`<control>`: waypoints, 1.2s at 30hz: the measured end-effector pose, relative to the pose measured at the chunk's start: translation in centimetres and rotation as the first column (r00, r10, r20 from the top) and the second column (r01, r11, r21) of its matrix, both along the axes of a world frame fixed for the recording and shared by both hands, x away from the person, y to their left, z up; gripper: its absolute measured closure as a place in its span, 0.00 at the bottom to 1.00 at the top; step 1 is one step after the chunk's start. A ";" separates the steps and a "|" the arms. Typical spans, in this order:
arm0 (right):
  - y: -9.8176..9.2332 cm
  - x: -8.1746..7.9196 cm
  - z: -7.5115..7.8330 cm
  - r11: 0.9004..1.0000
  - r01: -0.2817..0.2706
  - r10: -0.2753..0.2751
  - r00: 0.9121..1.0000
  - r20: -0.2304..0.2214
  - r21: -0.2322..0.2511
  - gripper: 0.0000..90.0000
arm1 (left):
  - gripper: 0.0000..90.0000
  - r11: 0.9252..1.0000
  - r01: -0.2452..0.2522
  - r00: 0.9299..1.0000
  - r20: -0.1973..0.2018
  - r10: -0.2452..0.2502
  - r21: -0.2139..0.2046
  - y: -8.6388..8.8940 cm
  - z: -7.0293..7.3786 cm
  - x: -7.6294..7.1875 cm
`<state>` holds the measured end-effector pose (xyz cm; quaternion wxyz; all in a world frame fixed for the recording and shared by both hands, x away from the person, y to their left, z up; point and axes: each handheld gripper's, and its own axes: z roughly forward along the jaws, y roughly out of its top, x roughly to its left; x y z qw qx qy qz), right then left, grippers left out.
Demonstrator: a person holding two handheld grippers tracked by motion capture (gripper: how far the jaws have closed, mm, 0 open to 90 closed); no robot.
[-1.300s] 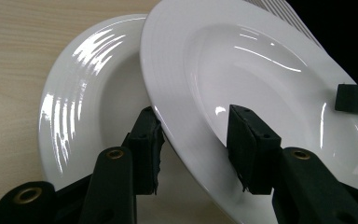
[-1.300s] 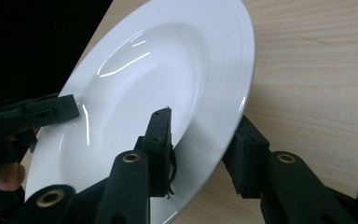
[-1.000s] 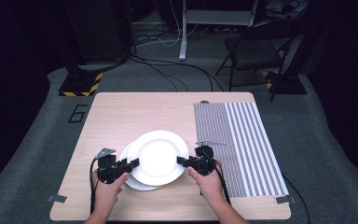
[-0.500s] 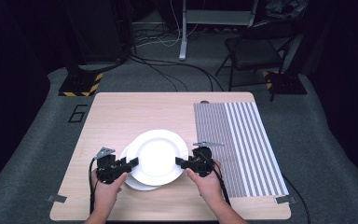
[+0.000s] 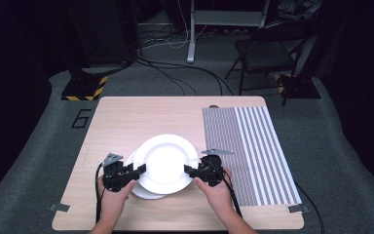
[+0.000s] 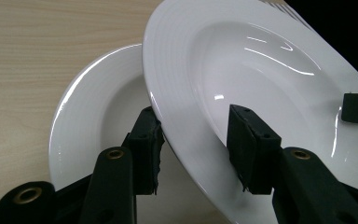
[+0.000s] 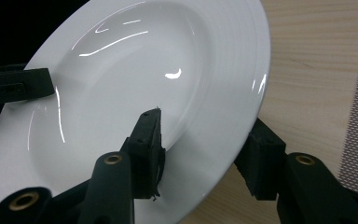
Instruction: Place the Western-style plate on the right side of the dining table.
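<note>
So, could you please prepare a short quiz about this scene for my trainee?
1. What pattern does the mat on the table bear?
2. True or false: in the high view, the mat lies on the table's left side.
3. How does the upper plate lie on the lower plate? A) exactly centred B) off-centre, leaving the lower plate's near-left rim showing C) upside down
Key: 1. stripes; 2. false; 3. B
</note>
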<state>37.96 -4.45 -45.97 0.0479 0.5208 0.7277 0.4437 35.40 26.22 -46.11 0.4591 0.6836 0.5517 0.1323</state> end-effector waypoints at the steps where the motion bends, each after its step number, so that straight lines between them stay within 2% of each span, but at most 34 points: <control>1: 0.0 -0.1 0.0 1.000 0.002 -0.002 1.000 0.010 -0.006 0.59 | 0.62 1.000 -0.004 1.000 0.003 0.004 0.001 -0.1 0.0 0.0; 8: -0.1 -0.7 0.0 0.999 0.037 -0.036 0.999 0.032 -0.037 0.57 | 0.62 1.000 0.002 1.000 0.009 -0.002 0.031 -1.0 0.1 0.3; 15: -0.6 -1.1 -0.1 0.996 0.072 -0.069 0.996 0.048 -0.060 0.56 | 0.62 0.999 0.011 1.000 0.018 -0.011 0.035 -2.0 0.2 0.6; 16: -0.8 -1.3 -0.1 0.994 0.086 -0.083 0.995 0.050 -0.064 0.56 | 0.62 0.999 0.023 1.000 0.019 -0.024 0.042 -2.3 0.2 0.8; 23: -1.8 -1.6 0.2 0.991 0.116 -0.112 0.992 0.060 -0.069 0.56 | 0.62 0.998 0.059 0.998 0.021 -0.060 0.038 -3.2 0.4 1.2; 30: -3.1 -2.2 0.6 0.985 0.158 -0.153 0.986 0.069 -0.075 0.56 | 0.62 0.995 0.086 0.995 0.041 -0.088 0.051 -4.6 0.9 1.6; 36: -4.0 -2.4 1.1 0.980 0.183 -0.177 0.981 0.083 -0.075 0.56 | 0.62 0.994 0.106 0.993 0.040 -0.108 0.035 -5.7 1.2 2.2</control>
